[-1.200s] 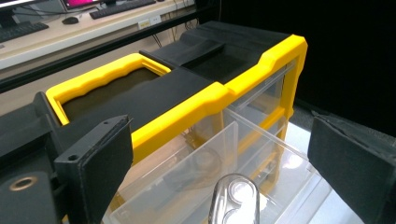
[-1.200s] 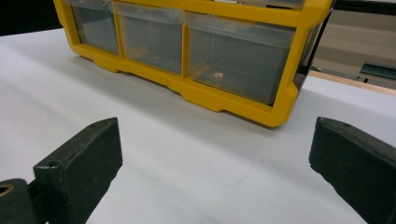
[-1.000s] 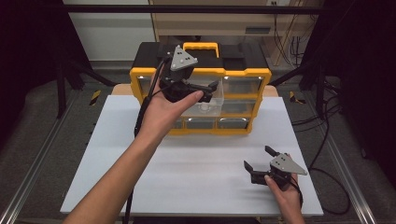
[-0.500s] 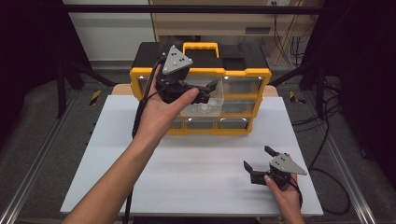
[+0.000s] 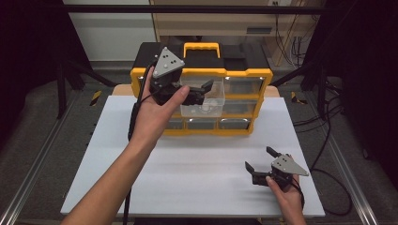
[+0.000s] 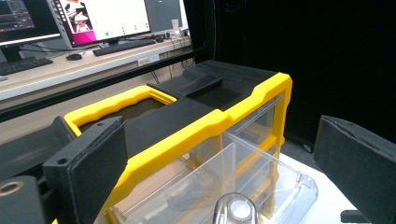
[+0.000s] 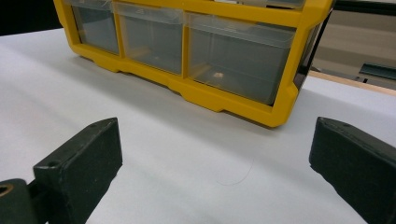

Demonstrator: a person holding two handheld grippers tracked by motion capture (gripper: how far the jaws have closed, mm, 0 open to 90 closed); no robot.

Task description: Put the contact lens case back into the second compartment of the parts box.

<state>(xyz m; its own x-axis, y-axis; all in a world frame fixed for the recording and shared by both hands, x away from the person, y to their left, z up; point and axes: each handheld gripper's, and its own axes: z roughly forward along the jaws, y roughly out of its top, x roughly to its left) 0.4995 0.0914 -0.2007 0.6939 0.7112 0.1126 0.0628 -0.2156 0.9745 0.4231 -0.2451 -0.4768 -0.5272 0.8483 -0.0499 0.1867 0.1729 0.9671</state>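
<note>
A yellow and black organizer box (image 5: 244, 75) with clear drawers stands at the back of the white table (image 5: 187, 164). One clear drawer (image 5: 206, 104) in its upper rows is pulled out; something small and pale (image 5: 205, 109) lies in it, seen as a rounded shiny piece (image 6: 235, 208) in the left gripper view. My left gripper (image 5: 202, 92) hovers just above this drawer, open, its jaws wide apart and holding nothing (image 6: 224, 163). My right gripper (image 5: 259, 158) sits low at the table's front right, open and empty, facing the box's bottom drawers (image 7: 238, 56).
A black cable (image 5: 133, 117) trails from the left gripper along the forearm. Metal rails run along both sides of the table, and cables lie on the floor to the right. A desk with monitors (image 6: 93, 18) stands beyond the box.
The left gripper has shifted slightly left and tilted above the pulled-out drawer, still open. The right gripper has not moved.
</note>
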